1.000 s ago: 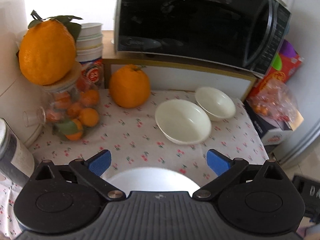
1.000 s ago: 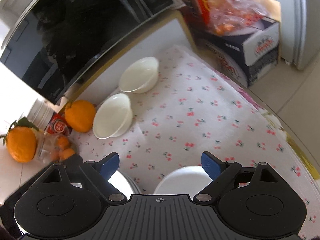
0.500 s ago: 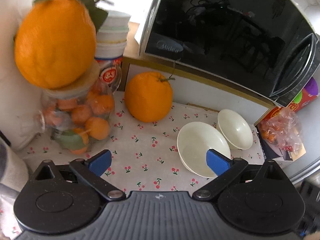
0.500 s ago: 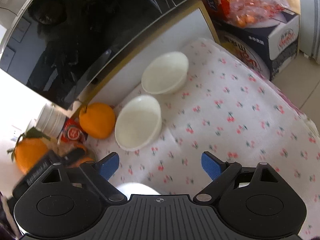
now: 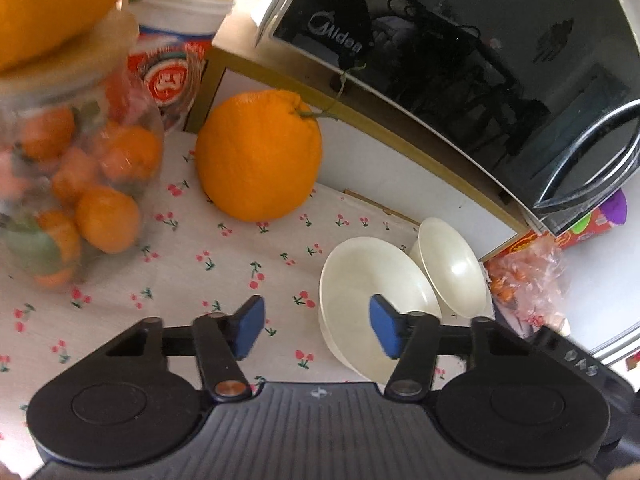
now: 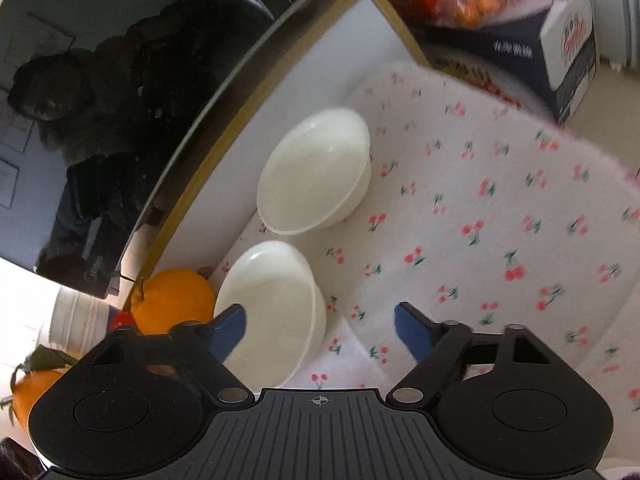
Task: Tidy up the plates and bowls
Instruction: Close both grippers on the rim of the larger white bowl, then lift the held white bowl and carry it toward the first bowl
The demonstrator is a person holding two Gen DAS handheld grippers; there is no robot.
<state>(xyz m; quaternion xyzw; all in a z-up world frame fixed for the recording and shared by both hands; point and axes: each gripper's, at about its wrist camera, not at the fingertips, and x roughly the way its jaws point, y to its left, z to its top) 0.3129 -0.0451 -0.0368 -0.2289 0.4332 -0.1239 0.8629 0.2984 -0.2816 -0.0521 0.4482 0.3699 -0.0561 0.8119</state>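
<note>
By the worktop's (image 6: pixel 500 208) back edge we see two smooth round cream bowls, mouths up: nearer bowl (image 5: pixel 360 280), farther bowl (image 5: pixel 452 268). Our left gripper (image 5: pixel 316 330) and right gripper (image 6: pixel 320 332) have just been closing, each straddling the nearer bowl's rim, unclenched.

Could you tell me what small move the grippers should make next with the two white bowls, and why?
Probably ease the left gripper forward so its pads straddle the near bowl rim. Its jaws have just been closing with nothing gripped; the rim sits by its right finger. The right gripper, also just closing on nothing, could then take the far bowl.
</note>
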